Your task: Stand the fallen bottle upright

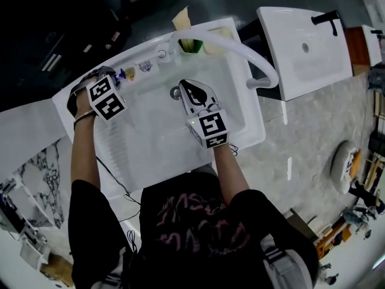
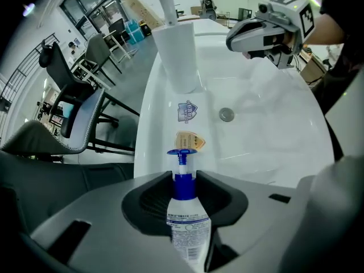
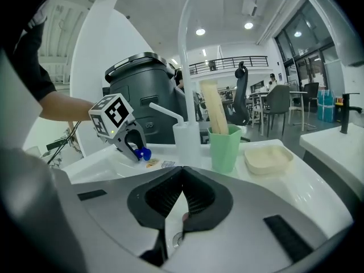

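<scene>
Blue-collared white pump bottle pinched at its neck between the left gripper pads, over the sink rim; right gripper pressed shut and empty above the basin; grasp looks made, standing upright and release still left.

bottle base cut off at frame bottom; label print unreadable

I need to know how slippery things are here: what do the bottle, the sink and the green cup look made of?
The bottle: seemingly white plastic, slightly glossy, printed label, blue plastic pump. The sink: glossy white, probably ceramic or acrylic; it shows bright reflections. The cup: matte green, likely plastic; no shine.
</scene>
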Demonstrator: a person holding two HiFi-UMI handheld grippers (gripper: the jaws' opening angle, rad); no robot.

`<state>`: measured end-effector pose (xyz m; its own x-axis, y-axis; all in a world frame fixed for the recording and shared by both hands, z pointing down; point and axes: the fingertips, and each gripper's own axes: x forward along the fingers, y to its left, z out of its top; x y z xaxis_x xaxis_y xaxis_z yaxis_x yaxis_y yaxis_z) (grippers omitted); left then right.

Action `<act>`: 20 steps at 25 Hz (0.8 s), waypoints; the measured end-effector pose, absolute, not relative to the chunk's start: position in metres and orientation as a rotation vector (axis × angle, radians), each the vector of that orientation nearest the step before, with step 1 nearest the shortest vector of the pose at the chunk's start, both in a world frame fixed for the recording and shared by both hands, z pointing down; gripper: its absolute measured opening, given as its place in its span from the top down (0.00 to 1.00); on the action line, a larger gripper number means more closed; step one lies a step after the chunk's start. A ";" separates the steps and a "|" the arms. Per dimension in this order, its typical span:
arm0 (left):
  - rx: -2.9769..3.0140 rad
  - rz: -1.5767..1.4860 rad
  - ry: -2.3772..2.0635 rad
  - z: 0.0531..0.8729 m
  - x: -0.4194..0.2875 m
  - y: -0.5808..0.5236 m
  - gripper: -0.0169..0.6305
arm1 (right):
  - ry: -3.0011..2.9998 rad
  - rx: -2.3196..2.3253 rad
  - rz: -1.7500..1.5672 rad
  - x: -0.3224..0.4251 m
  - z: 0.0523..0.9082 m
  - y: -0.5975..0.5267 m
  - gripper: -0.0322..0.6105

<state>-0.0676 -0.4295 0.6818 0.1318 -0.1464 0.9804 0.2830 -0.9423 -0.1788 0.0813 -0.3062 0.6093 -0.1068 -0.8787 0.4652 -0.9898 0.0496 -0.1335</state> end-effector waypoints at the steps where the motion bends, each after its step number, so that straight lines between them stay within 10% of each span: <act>1: -2.094 -1.869 -0.134 0.682 -0.067 -0.429 0.76 | -2.067 1.912 0.618 0.083 0.607 -0.306 0.93; 20: -2.631 -1.333 0.229 0.580 -0.069 -0.439 0.77 | -2.121 1.864 0.601 0.058 0.594 -0.292 0.93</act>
<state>-0.0687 -0.4390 0.5801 0.5851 -0.2186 0.7809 -0.0542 -0.9714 -0.2314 0.0578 -0.2919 0.5942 -0.1473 -0.8811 0.4494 -0.9859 0.0941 -0.1386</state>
